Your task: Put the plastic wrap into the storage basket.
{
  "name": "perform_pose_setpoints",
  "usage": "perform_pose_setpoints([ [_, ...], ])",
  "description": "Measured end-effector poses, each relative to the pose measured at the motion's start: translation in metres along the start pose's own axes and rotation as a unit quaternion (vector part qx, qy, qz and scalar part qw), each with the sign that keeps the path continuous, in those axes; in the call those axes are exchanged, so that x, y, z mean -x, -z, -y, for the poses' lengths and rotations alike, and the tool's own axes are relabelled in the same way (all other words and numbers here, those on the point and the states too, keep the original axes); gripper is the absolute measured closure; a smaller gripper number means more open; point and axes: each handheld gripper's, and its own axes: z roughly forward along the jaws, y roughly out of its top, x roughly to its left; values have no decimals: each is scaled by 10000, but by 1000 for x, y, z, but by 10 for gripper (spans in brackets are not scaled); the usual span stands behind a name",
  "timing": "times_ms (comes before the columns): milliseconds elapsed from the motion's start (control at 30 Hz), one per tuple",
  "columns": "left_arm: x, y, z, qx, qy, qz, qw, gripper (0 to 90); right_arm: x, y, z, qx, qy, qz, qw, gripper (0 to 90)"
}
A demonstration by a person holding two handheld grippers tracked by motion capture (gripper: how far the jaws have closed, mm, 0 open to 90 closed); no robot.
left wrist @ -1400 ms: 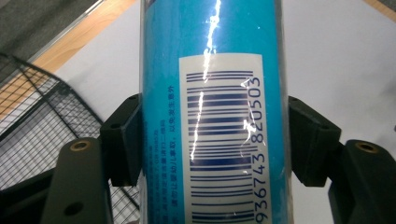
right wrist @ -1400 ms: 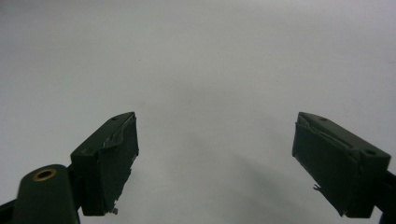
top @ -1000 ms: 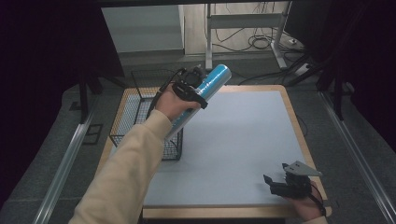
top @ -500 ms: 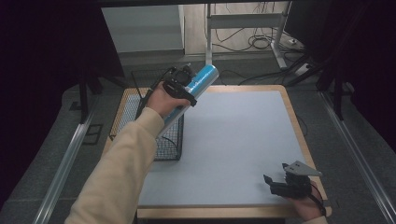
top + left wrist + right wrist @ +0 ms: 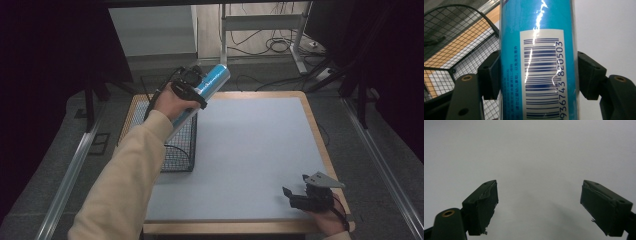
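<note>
Leftward and back goes the blue can (image 5: 209, 86) since a moment ago, now carried tilted in the air above the wire basket (image 5: 176, 150) at the left edge of the table (image 5: 250, 150). It looks stiff, light and slick-skinned, so a hold across the middle of its body seems safest, which is where the left tongs (image 5: 189, 90) clamp it. Right tongs (image 5: 306, 196) rest wide and empty near the table's front corner.

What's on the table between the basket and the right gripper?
Nothing. In the high view the grey mat runs bare from the wire basket to the right gripper; the blue can is held up in the left gripper.
</note>
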Motion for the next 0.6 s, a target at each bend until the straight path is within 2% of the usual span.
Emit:
perform_pose_setpoints([
  [167,-6,-6,-3,-46,-58,-53,10000,320,1,0,1,-29,10,17,10000,151],
  [333,-16,-18,-1,-154,-15,-49,9999,320,1,0,1,-6,2,52,10000,153],
  [500,-25,-34,1,-232,-24,-45,9997,320,0,-1,1,-11,14,64,10000,155],
  [600,-31,-44,3,-257,49,2,9997,320,0,-2,2,-37,-8,71,10000,156],
])
